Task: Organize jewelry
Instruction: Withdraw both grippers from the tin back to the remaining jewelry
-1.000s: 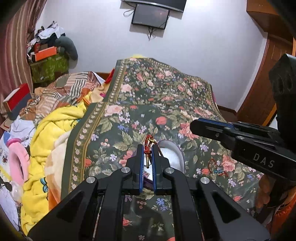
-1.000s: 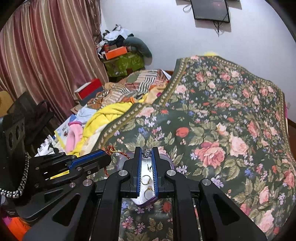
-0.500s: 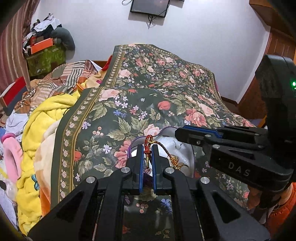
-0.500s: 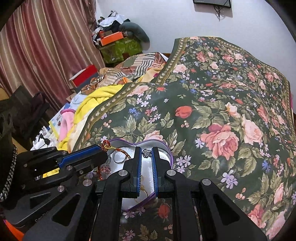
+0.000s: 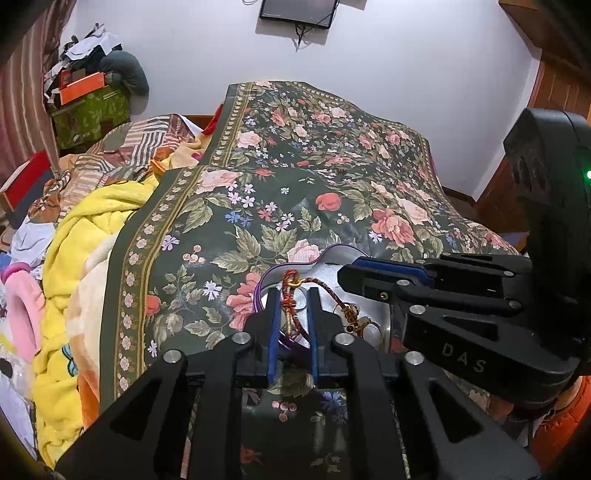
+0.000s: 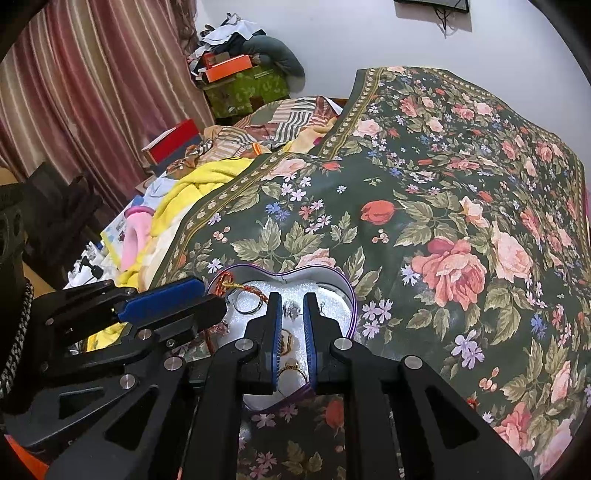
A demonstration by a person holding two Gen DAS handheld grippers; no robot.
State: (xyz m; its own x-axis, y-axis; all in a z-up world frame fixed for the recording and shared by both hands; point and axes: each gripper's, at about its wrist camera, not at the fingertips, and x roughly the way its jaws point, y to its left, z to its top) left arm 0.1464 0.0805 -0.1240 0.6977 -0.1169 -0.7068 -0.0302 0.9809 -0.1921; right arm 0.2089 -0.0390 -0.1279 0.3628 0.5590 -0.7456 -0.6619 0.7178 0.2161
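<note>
Both grippers angled down over heart-shaped tin [image 6: 347, 291] with purple rim and white foam lining, sitting on dark floral bedspread [image 6: 443, 206]. Left gripper [image 5: 292, 295] jaws opening, small gap between blue pads, red braided cord bracelet [image 5: 290, 301] with gold clasp and gold charm hanging between them, pads no longer pressing on it; cord draped over tin's left rim and trailing into tin. Right gripper [image 6: 291, 301] jaws opening too, narrow gap, small silver piece [image 6: 291, 309] lying on foam between fingertips, not clamped. Also inside tin: silver ring [image 6: 248, 303] near upper left, gold pieces [image 6: 290, 363] lower down between right gripper's fingers, exact type too small to tell. In left wrist view right gripper [image 5: 369, 275] reaching in from the right above tin; in right wrist view left gripper [image 6: 199, 295] coming in from the left at tin's edge. Yellow blanket [image 5: 85, 236] bunched left of bedspread, pink item beyond it. Wall-mounted screen [image 5: 298, 13] above bed's far end.
</note>
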